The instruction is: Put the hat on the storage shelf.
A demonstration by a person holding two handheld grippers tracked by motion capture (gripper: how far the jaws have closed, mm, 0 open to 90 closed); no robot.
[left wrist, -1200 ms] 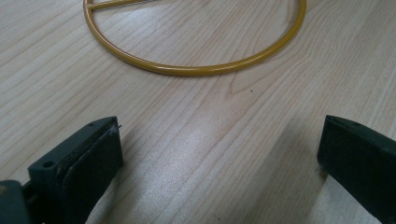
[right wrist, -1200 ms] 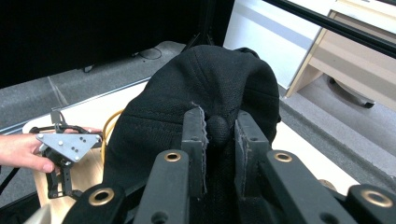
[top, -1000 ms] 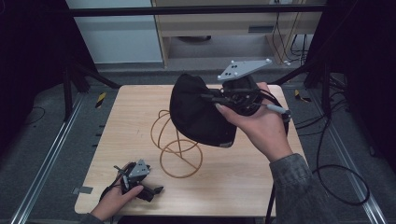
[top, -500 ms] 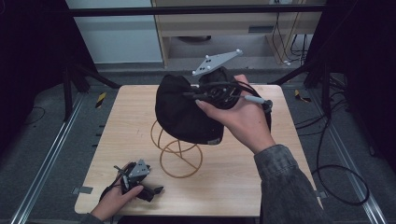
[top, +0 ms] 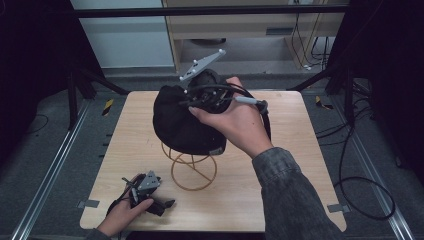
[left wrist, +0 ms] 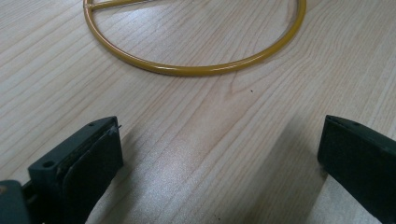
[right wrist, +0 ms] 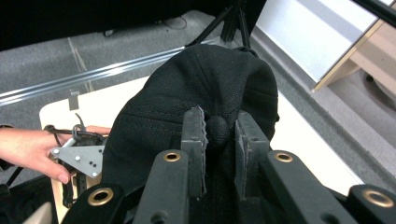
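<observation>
Left gripper (top: 162, 204) rests at the table's (top: 300, 165) near left corner, its body partly covered by the left hand (top: 122, 215); in its own view the jaws stand spread wide over bare wood, both cut off by the picture's lower edge, with nothing between them. Just beyond them lies the base ring of the stand (left wrist: 196, 70), its far side cut off at the top. Farther in, near the table's middle, the cap (top: 182, 122) hangs over the stand (top: 192, 172) and hides its upper part; whether cap and wire touch cannot be told. Right gripper (right wrist: 219, 135) pinches a fold of the cap's crown, while the right hand (top: 235, 122) covers much of it in the high view. Compared with a second ago, cap and right gripper have shifted toward the table's left and now sit above the stand; the left gripper has kept its place.
</observation>
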